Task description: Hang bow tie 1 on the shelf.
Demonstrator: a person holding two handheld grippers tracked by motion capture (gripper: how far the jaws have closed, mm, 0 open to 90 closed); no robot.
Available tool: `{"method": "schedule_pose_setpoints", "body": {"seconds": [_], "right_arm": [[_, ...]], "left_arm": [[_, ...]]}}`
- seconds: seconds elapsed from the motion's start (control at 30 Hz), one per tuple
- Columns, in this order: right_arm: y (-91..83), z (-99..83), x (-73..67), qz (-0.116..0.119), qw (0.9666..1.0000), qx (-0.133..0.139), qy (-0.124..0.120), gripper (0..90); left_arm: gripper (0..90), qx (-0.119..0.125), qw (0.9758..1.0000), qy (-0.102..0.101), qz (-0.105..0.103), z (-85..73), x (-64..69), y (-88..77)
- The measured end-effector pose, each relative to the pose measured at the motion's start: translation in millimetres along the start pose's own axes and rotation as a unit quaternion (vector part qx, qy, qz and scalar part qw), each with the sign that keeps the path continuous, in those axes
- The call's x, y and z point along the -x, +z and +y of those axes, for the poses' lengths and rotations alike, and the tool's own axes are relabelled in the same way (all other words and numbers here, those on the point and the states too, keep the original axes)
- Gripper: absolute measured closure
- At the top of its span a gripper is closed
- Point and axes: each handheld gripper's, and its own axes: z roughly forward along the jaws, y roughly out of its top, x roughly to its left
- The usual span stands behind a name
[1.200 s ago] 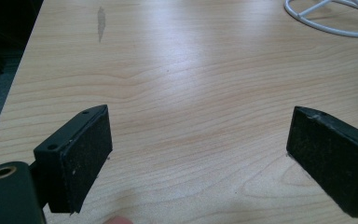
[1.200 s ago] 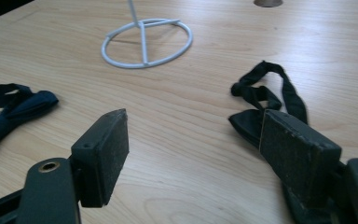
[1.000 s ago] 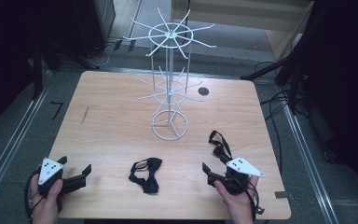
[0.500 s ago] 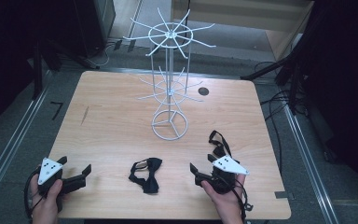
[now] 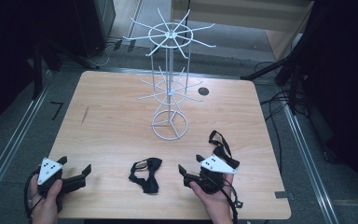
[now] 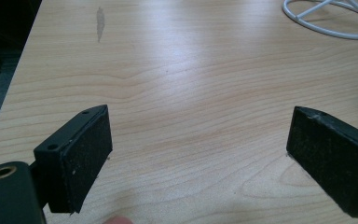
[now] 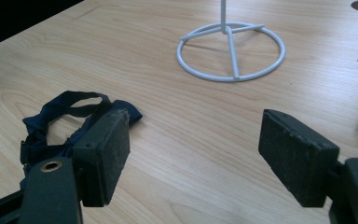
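bow tie (image 5: pixel 145 174) flat on table (image 5: pixel 112 126), long axis diagonal

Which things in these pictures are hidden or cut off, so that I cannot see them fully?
- Second bow tie, high view: partly covered by the right gripper.
- Bow tie, right gripper view: partly behind that gripper's jaw.
- Wire rack, left gripper view: base cut off by the edge.

Left hand (image 5: pixel 46 198) at the near left, wrapped around the left gripper (image 5: pixel 85 171), whose jaws stand wide apart and point right and slightly away. Right hand (image 5: pixel 216 198) at the near right, holding the right gripper (image 5: pixel 185 173) from beneath; jaws likewise spread wide, directed left. A grey three-cornered plate tops each gripper. Nothing lies between either pair of jaws.
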Motion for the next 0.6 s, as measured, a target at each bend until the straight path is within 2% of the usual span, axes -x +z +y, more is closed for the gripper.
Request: {"method": "schedule_pose_setpoints", "body": {"seconds": [0.6], "right_arm": [[14.0, -1.1, -18.9, 0.020, 0.9997, -0.009, -0.006, 25.9]], "left_arm": [[7.1, -0.002, 1.0000, 0.002, 0.000, 0.1, 0.3, 0.1]]}}
